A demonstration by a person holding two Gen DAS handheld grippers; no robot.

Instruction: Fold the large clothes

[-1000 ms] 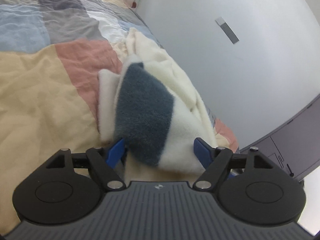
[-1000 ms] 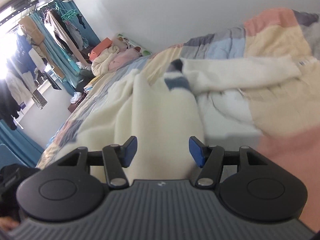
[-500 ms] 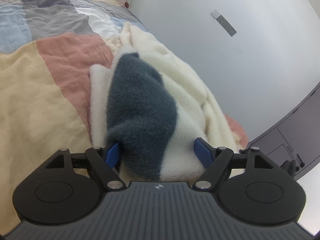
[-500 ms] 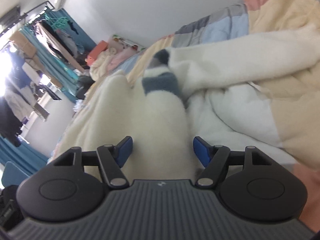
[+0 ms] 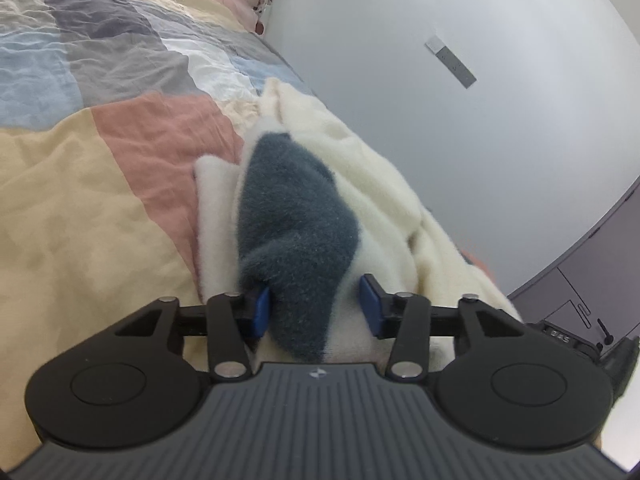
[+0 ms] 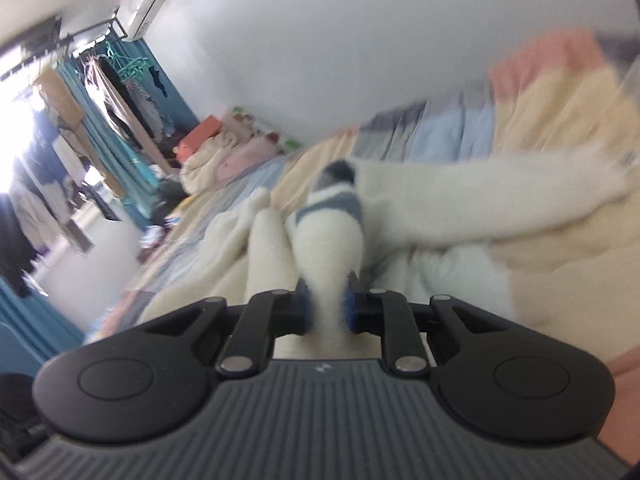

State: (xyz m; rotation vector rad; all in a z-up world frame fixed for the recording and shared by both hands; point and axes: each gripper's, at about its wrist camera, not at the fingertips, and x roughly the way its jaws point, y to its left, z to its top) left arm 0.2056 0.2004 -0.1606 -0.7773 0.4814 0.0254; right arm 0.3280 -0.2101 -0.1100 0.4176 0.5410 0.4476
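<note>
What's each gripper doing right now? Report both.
Left gripper: jaws closing around the fleece garment, not yet clamped.
Right gripper: jaws closing, pinching the fleece.

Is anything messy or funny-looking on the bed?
Yes. The fluffy cream sweater lies rumpled in a heap on the patchwork quilt, not flat. Its grey-banded cuff sits bunched between the left tool, which is closing. The right tool is closing on another bunched-up cream part.

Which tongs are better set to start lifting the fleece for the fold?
Right tongs: closing, already pinching a ridge of the fleece. Left tongs are closing too, with a gap beside the grey cuff.
</note>
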